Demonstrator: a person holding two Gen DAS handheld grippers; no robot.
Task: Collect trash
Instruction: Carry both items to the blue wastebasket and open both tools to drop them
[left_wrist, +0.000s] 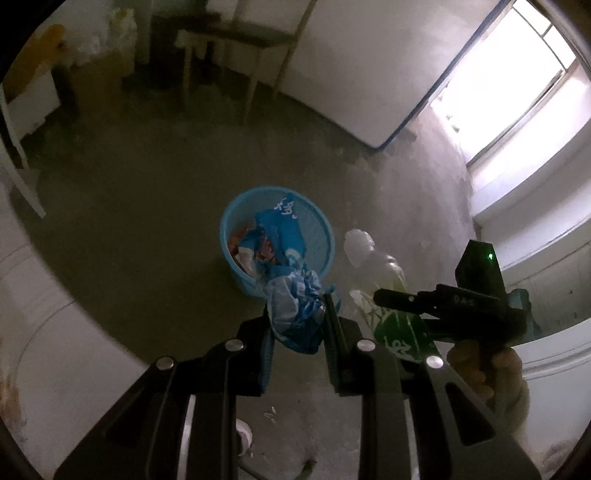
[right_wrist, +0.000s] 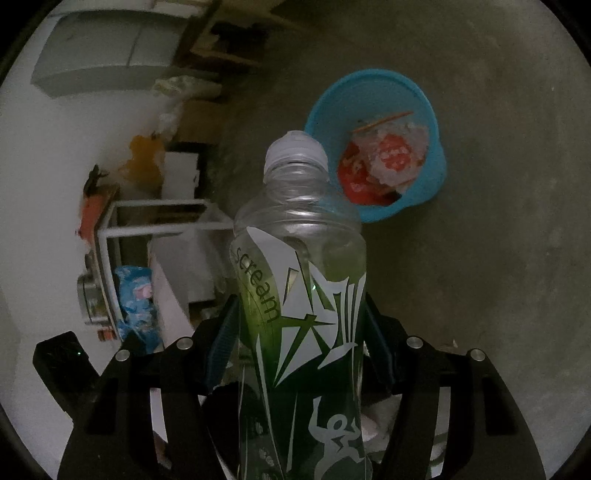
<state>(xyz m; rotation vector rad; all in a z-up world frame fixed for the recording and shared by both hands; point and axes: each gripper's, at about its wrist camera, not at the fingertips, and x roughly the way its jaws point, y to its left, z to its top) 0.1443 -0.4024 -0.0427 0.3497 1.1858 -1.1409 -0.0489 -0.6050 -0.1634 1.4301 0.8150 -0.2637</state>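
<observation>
Clamped in the left gripper (left_wrist: 295, 317), a crumpled blue wrapper (left_wrist: 295, 314) hangs beside the blue basket (left_wrist: 232, 236) on the floor, while the right gripper's (right_wrist: 301, 328) jaws pinch a clear bottle (right_wrist: 299, 280), both apparently awaiting dropping.

Two handheld grippers, each carrying one piece of trash: the left gripper (left_wrist: 297, 314) clamps one crumpled blue wrapper (left_wrist: 295, 314), the right gripper (right_wrist: 299, 325) one clear plastic bottle (right_wrist: 299, 295) with a green label and one white cap (right_wrist: 295, 149). One blue mesh basket (left_wrist: 321, 236) stands on the floor beyond, several crumpled wrappers inside; their exact number cannot be told.
</observation>
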